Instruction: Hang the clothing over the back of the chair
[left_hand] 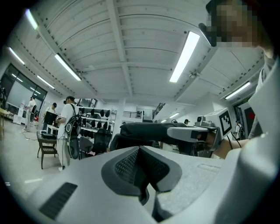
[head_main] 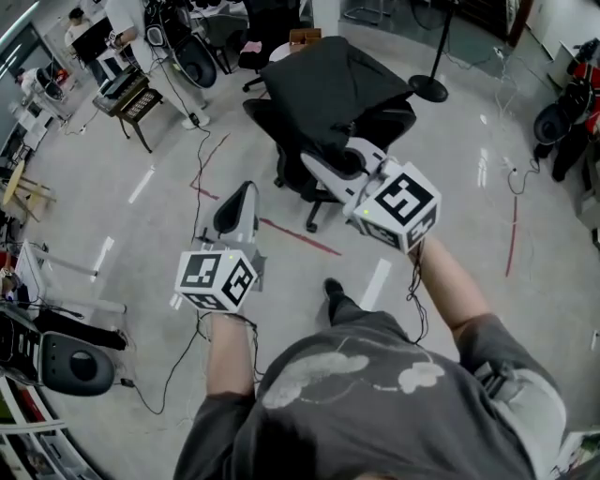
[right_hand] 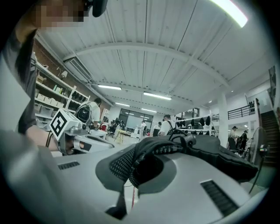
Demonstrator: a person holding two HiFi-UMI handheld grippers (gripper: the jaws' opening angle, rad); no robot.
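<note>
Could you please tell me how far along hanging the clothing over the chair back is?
Done: the black garment already drapes over the back of the black office chair. In hand: the right gripper looks shut on its zipper edge. Remaining: release it; the left gripper is shut and empty.

The grey floor [head_main: 450,187] spreads all round. A strip of red tape [head_main: 298,234] on it runs between the left tool [head_main: 240,202] and the right tool [head_main: 361,155]. A second red strip [head_main: 512,234] lies well off to the right tool's right. Thin cables [head_main: 199,183] trail past the left tool. Beyond the right tool stands a pole on a round black base [head_main: 428,88]. Far beyond the left tool are a small wooden seat [head_main: 131,101] and people [head_main: 120,21]. A round black machine [head_main: 67,361] sits behind the left tool, to its left.

In the left gripper view, a person with a backpack [left_hand: 69,127] stands by shelves [left_hand: 94,119] ahead and left of the tool, under strip lights [left_hand: 186,54]. In the right gripper view, stairs [right_hand: 267,127] rise far to the tool's right.
</note>
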